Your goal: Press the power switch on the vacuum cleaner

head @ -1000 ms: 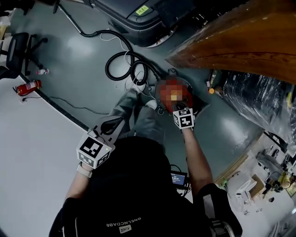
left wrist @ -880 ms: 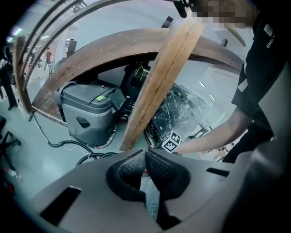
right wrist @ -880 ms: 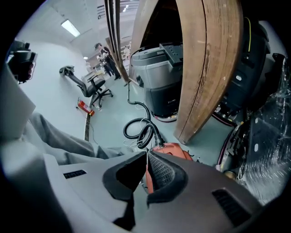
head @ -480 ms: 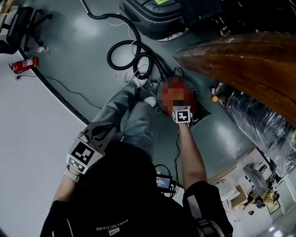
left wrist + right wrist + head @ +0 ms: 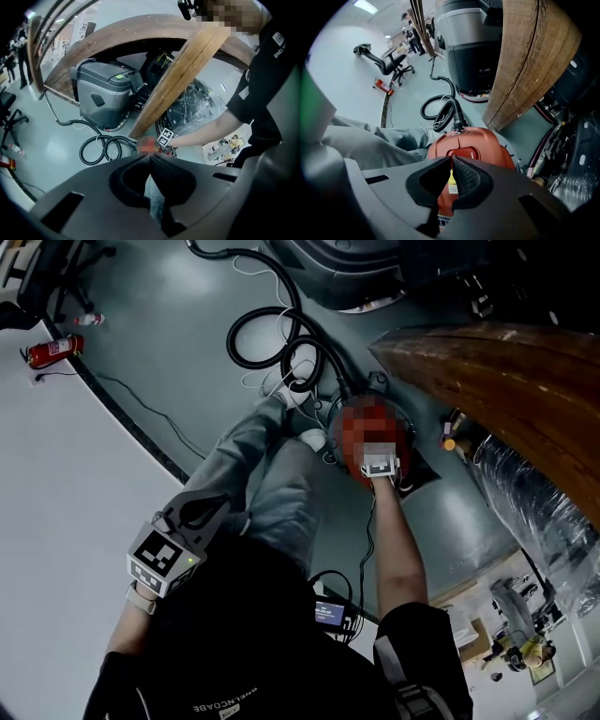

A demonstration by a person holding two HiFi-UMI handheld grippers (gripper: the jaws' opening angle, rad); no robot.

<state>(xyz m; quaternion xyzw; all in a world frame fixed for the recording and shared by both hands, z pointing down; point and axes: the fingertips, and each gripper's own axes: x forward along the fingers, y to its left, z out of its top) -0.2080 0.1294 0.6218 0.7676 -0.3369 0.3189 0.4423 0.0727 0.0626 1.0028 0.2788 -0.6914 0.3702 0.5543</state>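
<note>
The red vacuum cleaner (image 5: 480, 143) sits on the grey floor, with its black hose (image 5: 440, 108) coiling away behind it. On its top is a rounded red switch panel (image 5: 464, 153). My right gripper (image 5: 451, 162) is shut with nothing in it, tips just over the vacuum's top, short of that panel; contact cannot be told. In the head view the vacuum (image 5: 354, 418) is partly blurred and the right gripper (image 5: 379, 461) is at it on an outstretched arm. My left gripper (image 5: 223, 505) is shut and empty, held by the person's trouser leg (image 5: 154, 206).
A slanted wooden beam (image 5: 506, 371) rises just right of the vacuum. A large grey machine (image 5: 473, 42) stands behind the hose. Plastic-wrapped goods (image 5: 544, 512) lie at the right. A fire extinguisher (image 5: 47, 351) lies far left. Loose cables (image 5: 141, 409) cross the floor.
The right arm has stretched further, bringing its gripper down onto the vacuum's top. The left gripper has stayed by the leg. The head view has shifted slightly.
</note>
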